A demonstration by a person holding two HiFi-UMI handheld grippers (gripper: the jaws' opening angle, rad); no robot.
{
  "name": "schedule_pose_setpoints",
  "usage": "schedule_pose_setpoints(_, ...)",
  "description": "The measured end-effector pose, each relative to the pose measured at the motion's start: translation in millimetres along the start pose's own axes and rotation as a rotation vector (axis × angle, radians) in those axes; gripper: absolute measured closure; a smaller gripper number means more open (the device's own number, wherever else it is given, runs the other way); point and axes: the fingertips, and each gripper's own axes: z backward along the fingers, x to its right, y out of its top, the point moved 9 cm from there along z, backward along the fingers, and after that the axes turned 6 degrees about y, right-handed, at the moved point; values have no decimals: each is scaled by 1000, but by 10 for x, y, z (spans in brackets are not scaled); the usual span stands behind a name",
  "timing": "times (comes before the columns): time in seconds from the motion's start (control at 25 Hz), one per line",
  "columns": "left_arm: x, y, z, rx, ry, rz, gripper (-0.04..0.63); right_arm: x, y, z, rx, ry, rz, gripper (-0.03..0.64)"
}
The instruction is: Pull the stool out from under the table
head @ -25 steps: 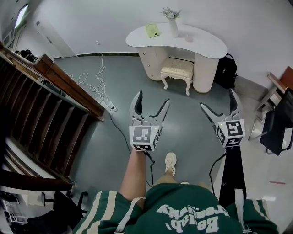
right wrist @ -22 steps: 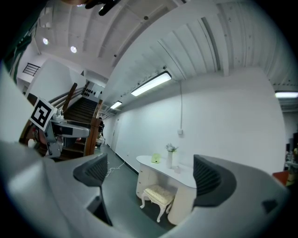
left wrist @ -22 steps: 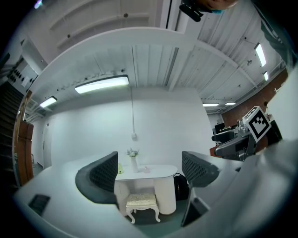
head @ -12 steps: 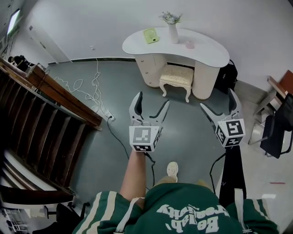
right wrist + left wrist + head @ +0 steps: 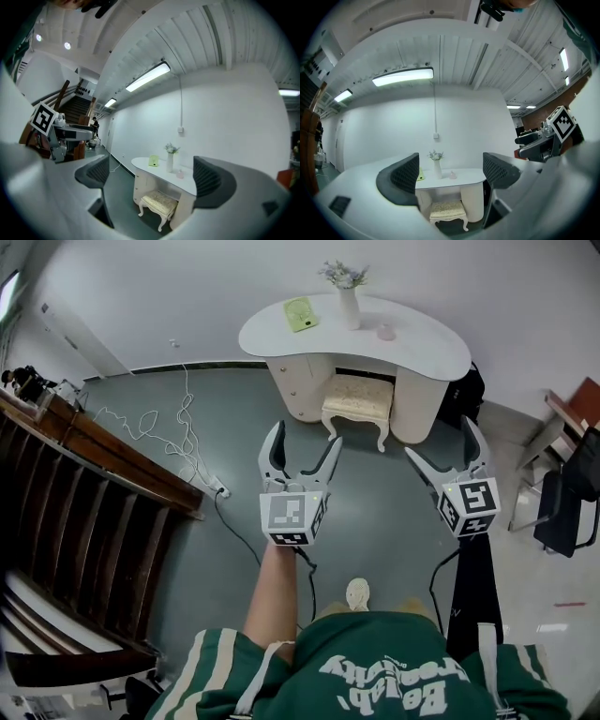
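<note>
Since a second ago the person has stepped closer. The white surface (image 5: 427,351) and the stool (image 5: 357,399) under it now show larger in the head view and in both gripper views. The two grippers are held out in front much as before.

The left gripper (image 5: 305,439) has its jaws spread wide and holds nothing; in its own view the gap between them frames the stool and the surface far ahead. The right gripper (image 5: 441,441) is likewise released, with its jaws apart and empty, and the same furniture is seen through the gap from a slant. Both grippers are well apart from the stool.

The stool is cream, with a cushioned top and curved legs. It stands tucked partly beneath the surface, between the drawer unit (image 5: 292,388) on the left and the rounded support (image 5: 414,409) on the right, with its front legs out past the edge.

On the surface stand a vase of flowers (image 5: 348,298), a green card (image 5: 300,313) and a small pink thing (image 5: 385,331). A black bag (image 5: 473,390) sits on the floor at the right end. A white cable (image 5: 178,423) trails over the grey floor (image 5: 375,512) to a power strip (image 5: 221,490), beside a wooden stair railing (image 5: 103,451). A dark chair (image 5: 567,493) shows at the right edge, and the person's shoe (image 5: 357,593) below.
</note>
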Motion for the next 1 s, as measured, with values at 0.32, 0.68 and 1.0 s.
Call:
schedule_pose_setpoints(0.32, -144, -92, -251, -4, -30, -3, 164, 31, -19, -234, -6, -7, 9, 61)
schedule_pose_setpoints(0.68, -226, -12, -287, 6, -52, -33, 172, -58, 108, -403, 21, 8, 19, 67)
schedule_pose_setpoints(1.0, -315, -115, -559, -6, -62, -34, 181, 89, 88, -712, 16, 13, 24, 72)
